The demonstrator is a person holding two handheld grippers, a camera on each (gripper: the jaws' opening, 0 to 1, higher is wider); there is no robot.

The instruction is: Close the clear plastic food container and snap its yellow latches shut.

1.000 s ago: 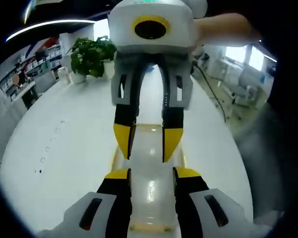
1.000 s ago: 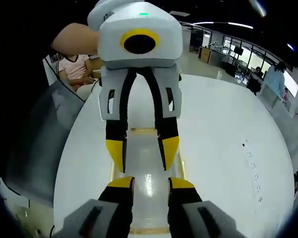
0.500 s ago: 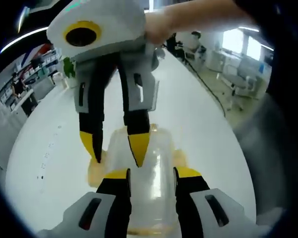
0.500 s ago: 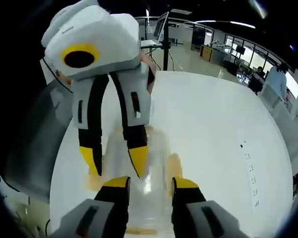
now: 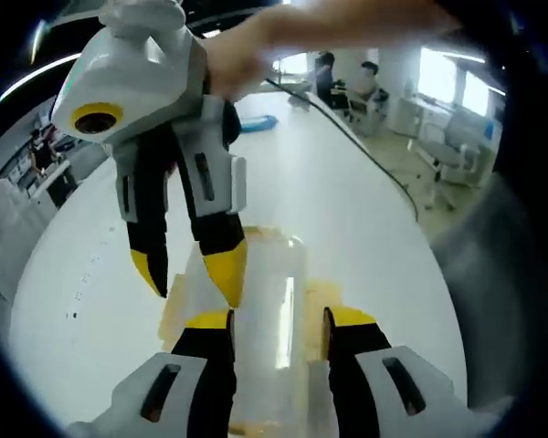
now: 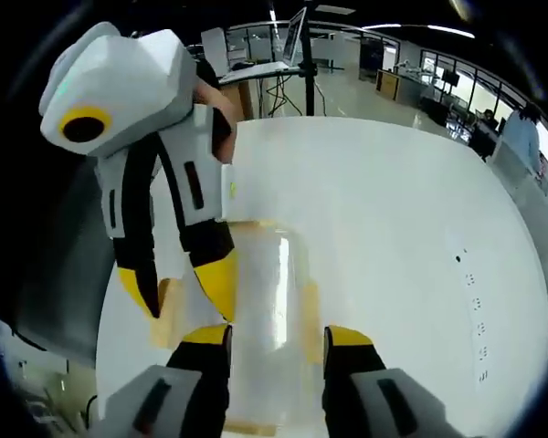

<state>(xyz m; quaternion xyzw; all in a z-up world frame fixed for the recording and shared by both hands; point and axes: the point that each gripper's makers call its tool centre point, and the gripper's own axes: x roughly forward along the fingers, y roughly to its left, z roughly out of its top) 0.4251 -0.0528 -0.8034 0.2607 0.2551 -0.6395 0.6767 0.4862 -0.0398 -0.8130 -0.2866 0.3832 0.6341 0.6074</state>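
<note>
We find the clear plastic food container [image 5: 272, 301] lying on the white table [image 5: 347, 201], low centre in both views, its clear lid [image 6: 269, 301] blurred and yellowish latch patches along its sides [image 5: 321, 294]; whether any latch is snapped we cannot tell. In the left gripper view, the left gripper [image 5: 276, 321] straddles the container at 6 o'clock, yellow-tipped jaws parted around it, gripping nothing we can confirm. The right gripper [image 5: 188, 272] comes down from 11 o'clock, jaws apart, tips at the container's left edge. In the right gripper view, the right gripper [image 6: 276, 338] is spread over the lid; the left one [image 6: 178, 287] sits at 9 o'clock, spread. Office desks [image 6: 411, 87] lie beyond.
</note>
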